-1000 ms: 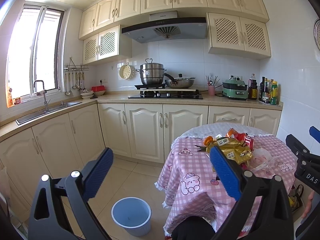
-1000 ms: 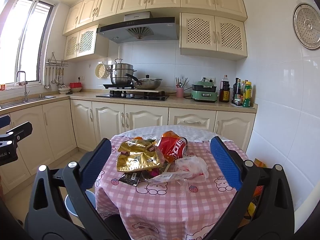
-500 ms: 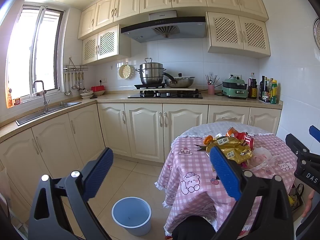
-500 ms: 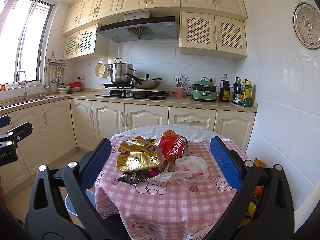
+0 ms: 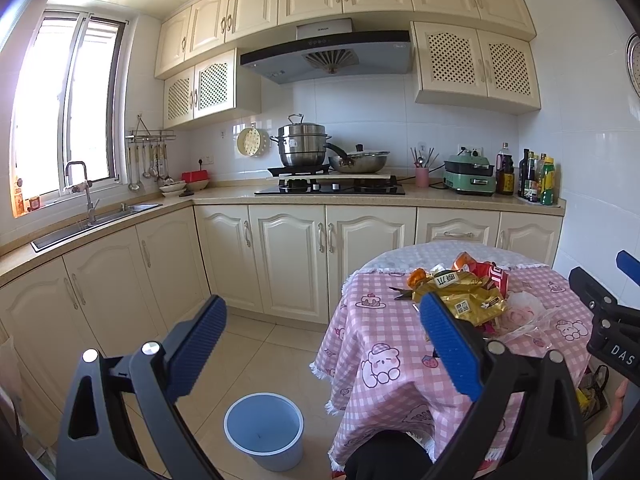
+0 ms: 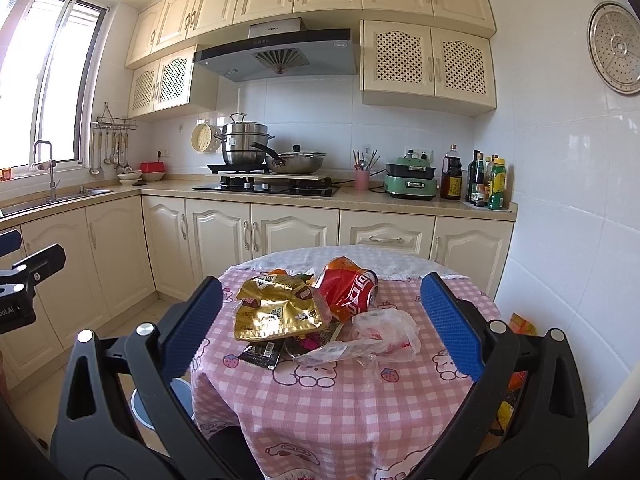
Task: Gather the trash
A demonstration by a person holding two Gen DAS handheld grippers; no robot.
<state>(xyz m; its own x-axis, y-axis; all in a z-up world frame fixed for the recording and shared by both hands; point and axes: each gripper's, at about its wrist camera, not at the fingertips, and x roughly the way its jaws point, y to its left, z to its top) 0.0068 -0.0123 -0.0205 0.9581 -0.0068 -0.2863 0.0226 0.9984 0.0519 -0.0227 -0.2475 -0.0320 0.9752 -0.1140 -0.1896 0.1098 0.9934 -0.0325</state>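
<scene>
Both the left tongs (image 5: 320, 344) and right tongs (image 6: 322, 320) hang wide apart, holding nothing. The trash pile (image 6: 316, 312) lies on the checked bench (image 6: 340, 400); a blue bin (image 5: 263, 432) stands on the floor beside it.

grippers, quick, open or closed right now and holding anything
Left gripper: open, holding nothing, out over the floor beside the table.
Right gripper: open, holding nothing, short of the trash pile.

We see cream cabinets (image 6: 292, 236), white tiled walls (image 6: 560, 152), a sunlit window (image 5: 68, 116) and beige floor tiles (image 5: 256, 344).
</scene>
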